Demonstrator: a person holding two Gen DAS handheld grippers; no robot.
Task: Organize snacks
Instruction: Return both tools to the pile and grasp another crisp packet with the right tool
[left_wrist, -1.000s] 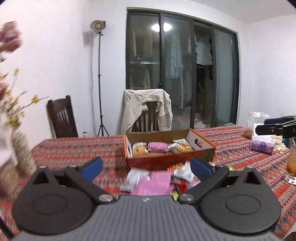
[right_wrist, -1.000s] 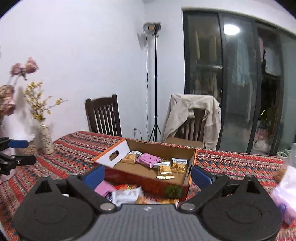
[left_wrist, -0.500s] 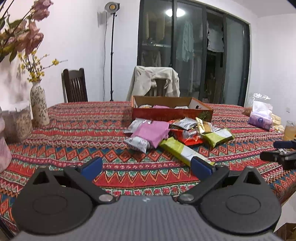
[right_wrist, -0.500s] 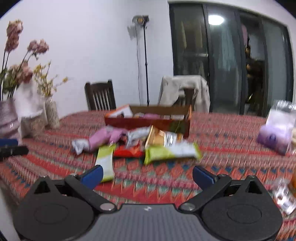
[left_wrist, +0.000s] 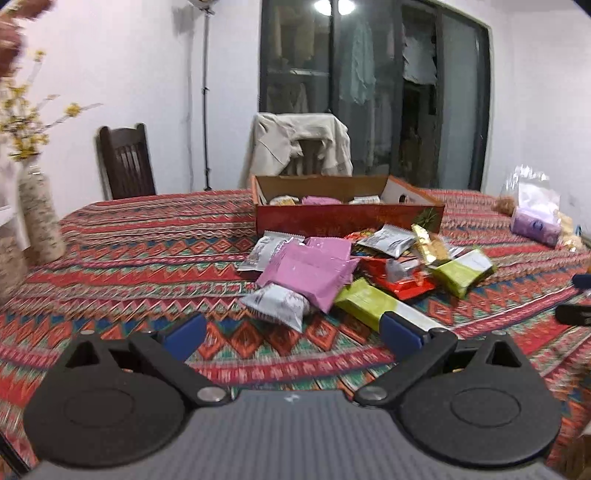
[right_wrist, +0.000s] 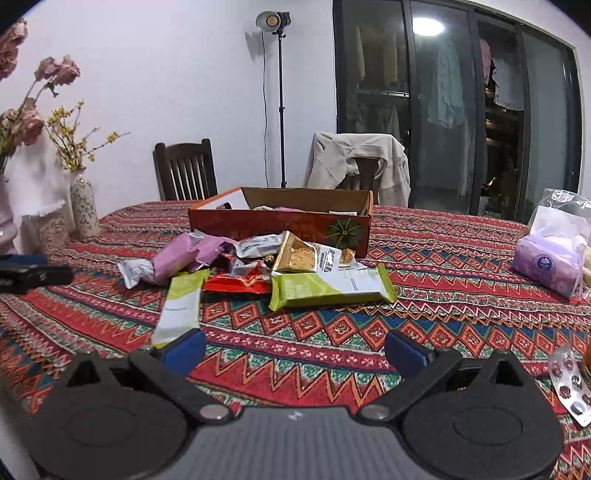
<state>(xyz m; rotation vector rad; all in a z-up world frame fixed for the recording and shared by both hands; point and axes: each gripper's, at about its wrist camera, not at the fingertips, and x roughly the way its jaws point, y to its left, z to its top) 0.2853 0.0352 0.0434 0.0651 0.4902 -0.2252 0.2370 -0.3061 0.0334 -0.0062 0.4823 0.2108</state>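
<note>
Patterned red woven surface (left_wrist: 155, 258) carried loose snack packets (left_wrist: 354, 273) piled just near of an open red cardboard box (left_wrist: 347, 218).
Both tools, left tool (left_wrist: 291, 330) and right tool (right_wrist: 293, 349), hung spread and empty; best pinch an outlying green bar (right_wrist: 332, 286) flat, then lift clear.

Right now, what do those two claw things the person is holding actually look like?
Both match. The left claw and the right claw each have a grey ribbed body, two round black discs, black linkage arms with silver pivot bolts, and blue fingertip pads. No cables, sleeves or hands show.
</note>
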